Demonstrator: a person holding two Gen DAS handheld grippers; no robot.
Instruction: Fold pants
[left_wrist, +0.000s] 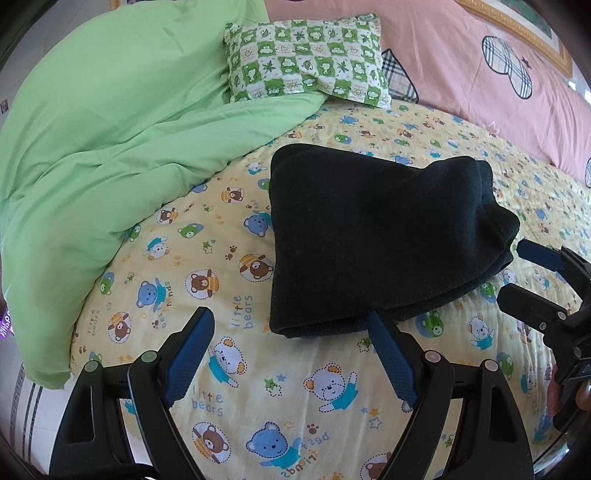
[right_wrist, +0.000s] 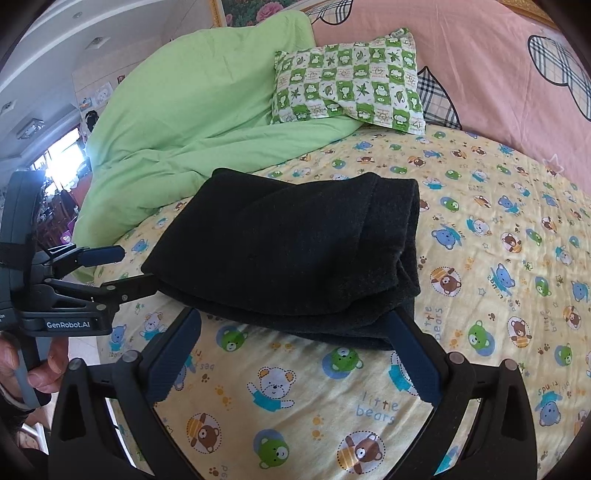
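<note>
The black pants (left_wrist: 373, 240) lie folded in a thick bundle on the yellow bear-print bed sheet (left_wrist: 258, 406). They also show in the right wrist view (right_wrist: 295, 247). My left gripper (left_wrist: 288, 321) is open and empty, its jaws spread wide just short of the bundle's near edge. My right gripper (right_wrist: 295, 321) is open and empty, its jaws also spread at the bundle's near edge. The right gripper shows at the right edge of the left wrist view (left_wrist: 517, 269), and the left gripper shows at the left of the right wrist view (right_wrist: 122, 269), beside the pants.
A crumpled green duvet (left_wrist: 110, 147) covers the left of the bed. A green-checked pillow (left_wrist: 306, 59) lies at the back. A pink cover with plaid shapes (left_wrist: 480, 74) rises behind. The bed's edge and floor (left_wrist: 22, 406) are at the lower left.
</note>
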